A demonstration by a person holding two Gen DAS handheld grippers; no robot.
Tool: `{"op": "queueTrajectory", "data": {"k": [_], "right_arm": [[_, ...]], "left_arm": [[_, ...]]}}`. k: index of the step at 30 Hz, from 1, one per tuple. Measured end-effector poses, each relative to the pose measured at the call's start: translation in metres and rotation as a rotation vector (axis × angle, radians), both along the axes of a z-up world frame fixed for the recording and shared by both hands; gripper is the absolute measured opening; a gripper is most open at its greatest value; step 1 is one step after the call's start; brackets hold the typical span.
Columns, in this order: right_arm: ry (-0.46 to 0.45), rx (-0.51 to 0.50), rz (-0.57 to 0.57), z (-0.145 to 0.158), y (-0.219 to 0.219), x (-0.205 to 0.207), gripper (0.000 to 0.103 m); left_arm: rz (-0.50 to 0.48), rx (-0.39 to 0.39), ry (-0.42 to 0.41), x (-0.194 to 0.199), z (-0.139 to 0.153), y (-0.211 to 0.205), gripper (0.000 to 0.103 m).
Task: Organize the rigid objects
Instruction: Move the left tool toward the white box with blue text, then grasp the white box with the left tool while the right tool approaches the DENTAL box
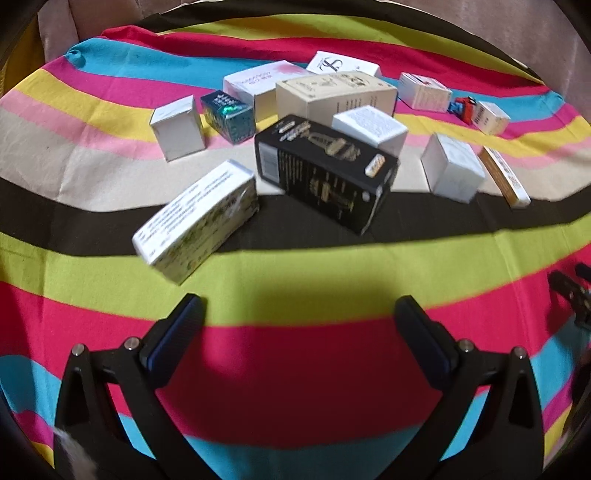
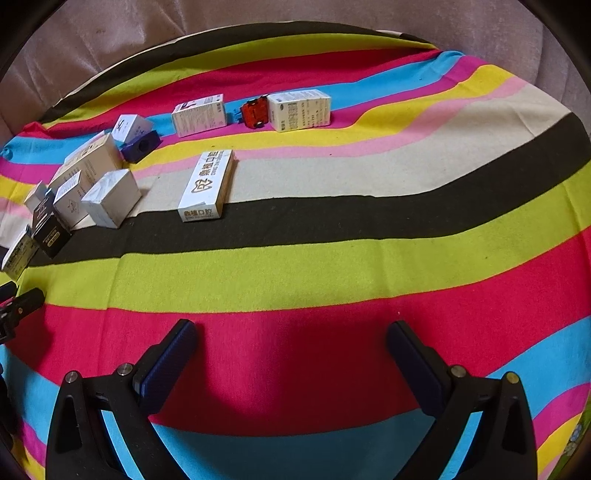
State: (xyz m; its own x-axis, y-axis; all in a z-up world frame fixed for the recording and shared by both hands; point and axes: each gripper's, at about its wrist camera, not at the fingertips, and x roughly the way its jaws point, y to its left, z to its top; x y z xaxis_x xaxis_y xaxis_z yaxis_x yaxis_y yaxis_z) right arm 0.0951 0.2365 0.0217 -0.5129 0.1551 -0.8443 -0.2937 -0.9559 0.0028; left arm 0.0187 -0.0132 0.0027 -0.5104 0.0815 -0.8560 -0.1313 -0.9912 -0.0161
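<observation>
Several cardboard boxes lie scattered on a striped cloth (image 1: 295, 266). In the left wrist view a black box (image 1: 325, 173) lies in the middle, a white and green box (image 1: 199, 218) to its left, a beige box (image 1: 332, 94) behind. My left gripper (image 1: 299, 314) is open and empty, short of these boxes. In the right wrist view a long white box (image 2: 207, 184) lies ahead on the beige stripe, with a white cube box (image 2: 110, 197) to its left. My right gripper (image 2: 291, 332) hovers open and empty over the red stripe.
A small red toy (image 2: 255, 110) sits at the far side between two white boxes (image 2: 299, 109) (image 2: 199, 114). A dark blue sharpener-like block (image 2: 140, 147) lies by the left cluster. The other gripper's tip (image 2: 18, 306) shows at the left edge. Grey upholstery (image 2: 332, 22) surrounds the cloth.
</observation>
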Motion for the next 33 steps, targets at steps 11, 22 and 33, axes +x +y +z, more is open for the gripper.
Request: {"op": "queueTrajectory", "data": {"k": [11,22,33], "right_arm": [[0.001,0.002,0.043,0.000,0.000,0.003,0.103],[0.002,0.002,0.043,0.000,0.001,0.003,0.103],[0.044,0.032,0.036,0.012,-0.006,0.002,0.071]], "left_arm": [[0.016,0.028,0.025,0.004,0.006,-0.065,0.103],[-0.129,0.016,0.012,-0.040,0.009,-0.048,0.066],[0.007,0.043,0.104,-0.007,0.009,-0.056,0.029]]}}
